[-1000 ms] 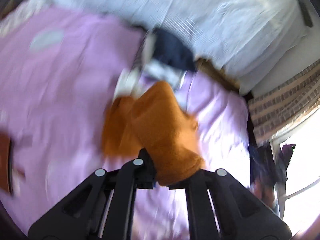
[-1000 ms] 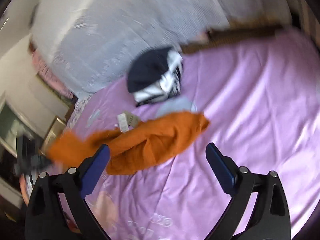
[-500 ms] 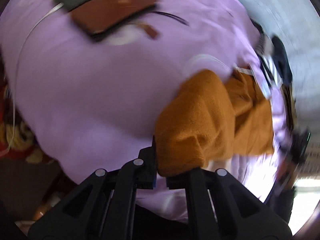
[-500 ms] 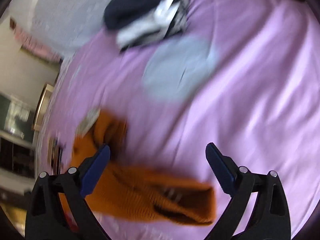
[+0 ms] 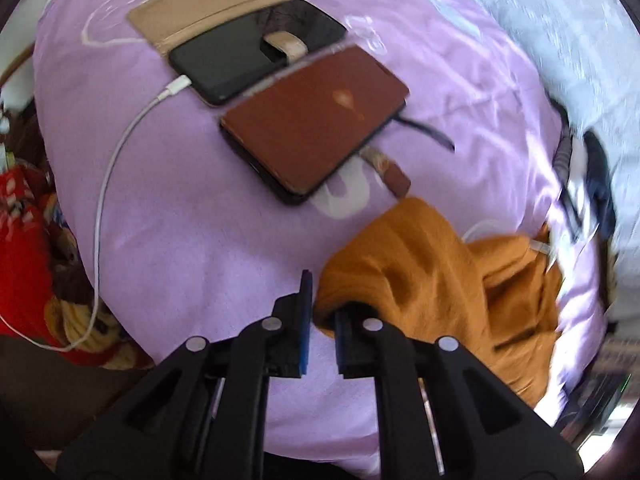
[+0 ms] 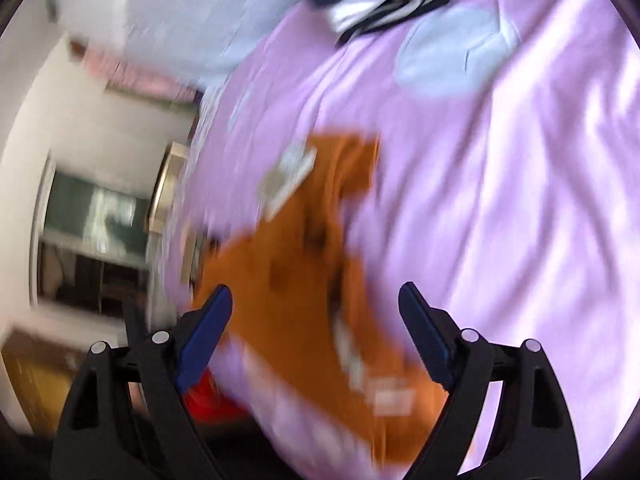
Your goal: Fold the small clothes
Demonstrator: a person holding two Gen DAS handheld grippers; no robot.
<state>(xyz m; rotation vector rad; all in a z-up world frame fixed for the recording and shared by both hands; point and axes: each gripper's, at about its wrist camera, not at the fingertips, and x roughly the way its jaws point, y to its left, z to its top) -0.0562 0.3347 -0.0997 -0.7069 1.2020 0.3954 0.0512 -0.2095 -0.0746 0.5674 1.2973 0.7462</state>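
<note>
Orange garment [image 5: 440, 280] on purple sheet [image 5: 200, 220].
Left gripper [image 5: 320, 312] jaws nearly together, pinching the garment's near edge; cloth trails right. Right gripper [image 6: 316, 312] jaws wide apart above the garment, gripping nothing.

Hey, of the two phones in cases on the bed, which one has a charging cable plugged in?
The black phone in the open tan case; a white cable runs into its end. The reddish-brown case beside it is closed.

The left tongs [image 5: 320, 316] are nearly closed, pinching an edge of cloth. The right tongs [image 6: 316, 320] hover with fingers spread wide, holding nothing.
</note>
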